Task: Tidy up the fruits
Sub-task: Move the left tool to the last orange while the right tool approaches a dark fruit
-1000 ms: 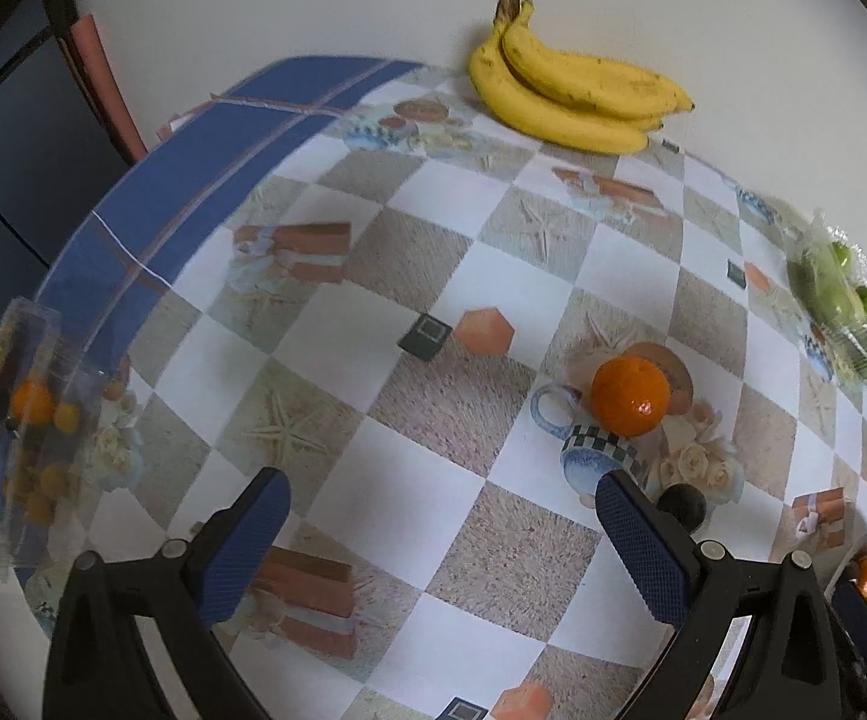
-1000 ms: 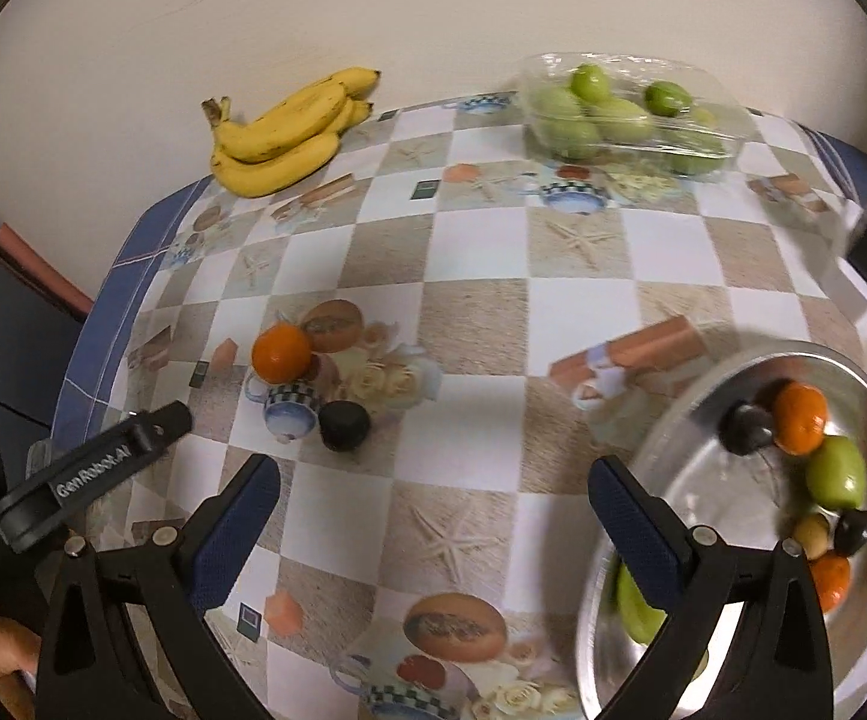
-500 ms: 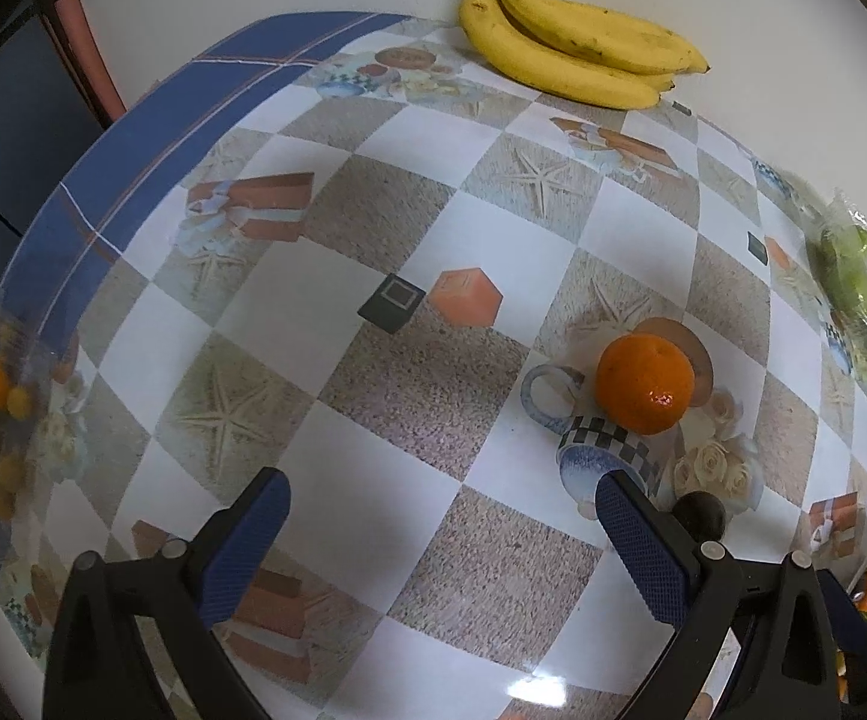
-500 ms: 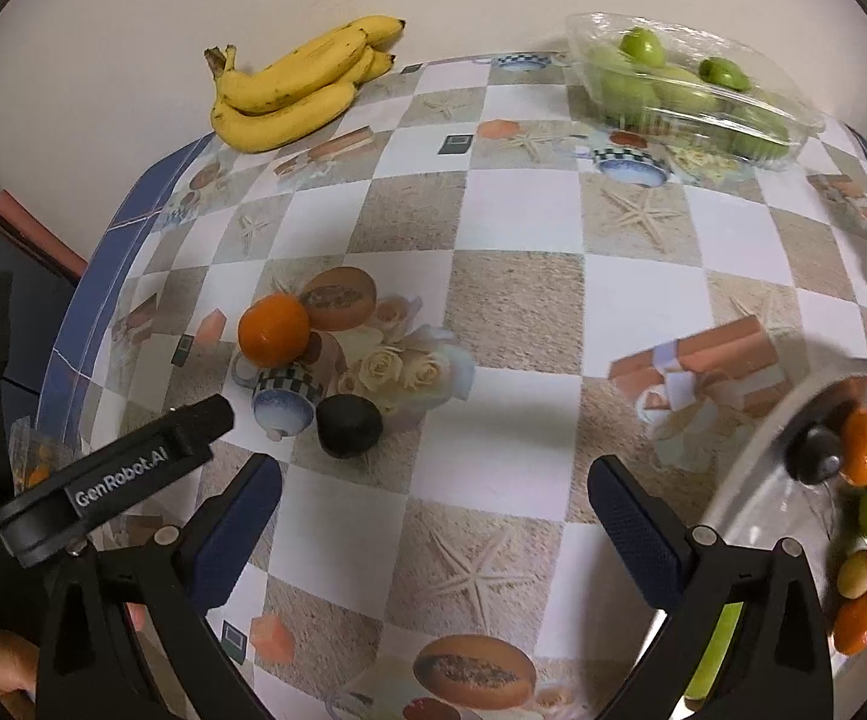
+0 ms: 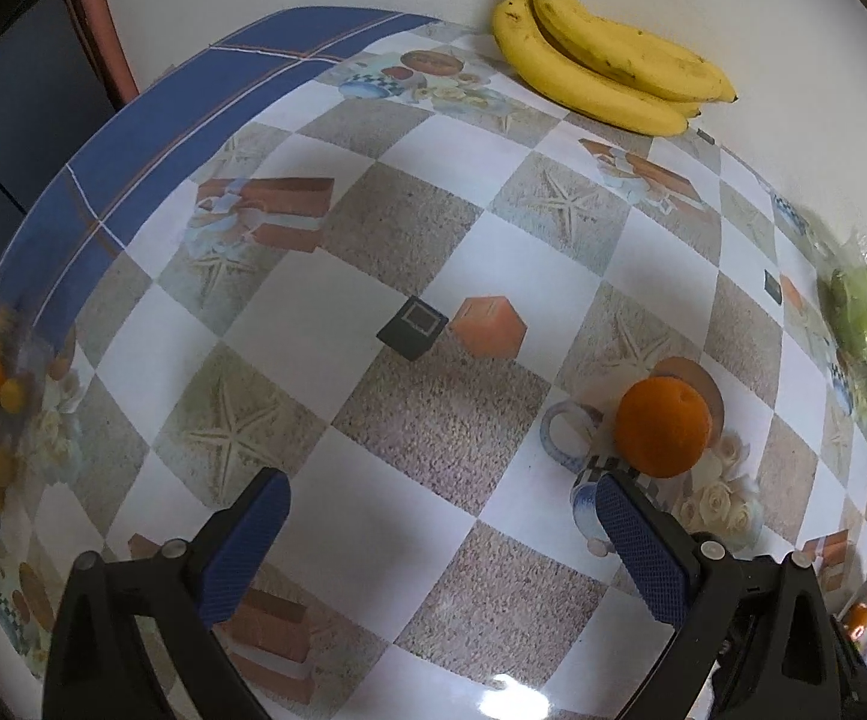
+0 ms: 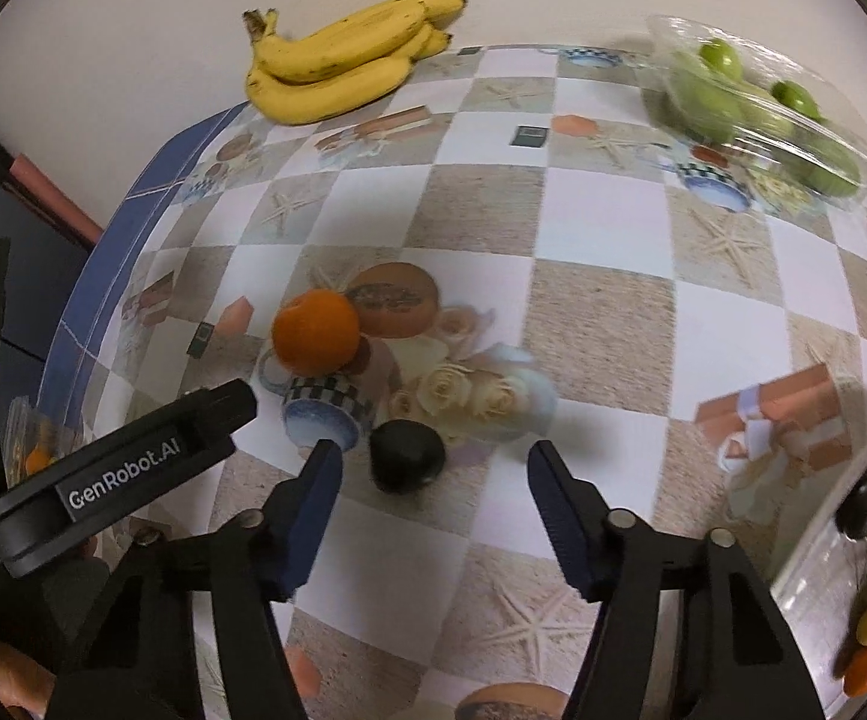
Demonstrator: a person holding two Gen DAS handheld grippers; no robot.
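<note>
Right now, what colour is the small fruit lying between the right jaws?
Black, matte: the small fruit shows best in the right wrist view.

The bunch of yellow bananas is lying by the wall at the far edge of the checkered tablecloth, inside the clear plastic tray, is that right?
Not quite. The bunch of yellow bananas lies bare on the checkered tablecloth by the wall; the clear plastic tray holds green fruit. The right wrist view shows both.

Counter [image 5: 325, 546] cover: chequered white/beige-sand squares w/ starfish, rose, cup and brick-orange gift-box prints; blue edge band w/ thin pale lines. Bananas [image 5: 607, 78]: yellow, small dark specks. Orange [image 5: 662, 427]: solid orange. Round fruit [image 6: 407, 456]: black. Clear tub [image 6: 757, 105]: green fruit. Metal plate [image 6: 817, 552]: silver; orange, green, black pcs. Hand-held gripper pads [image 5: 643, 549]: blue, textured; frames black, white lettering.
</note>
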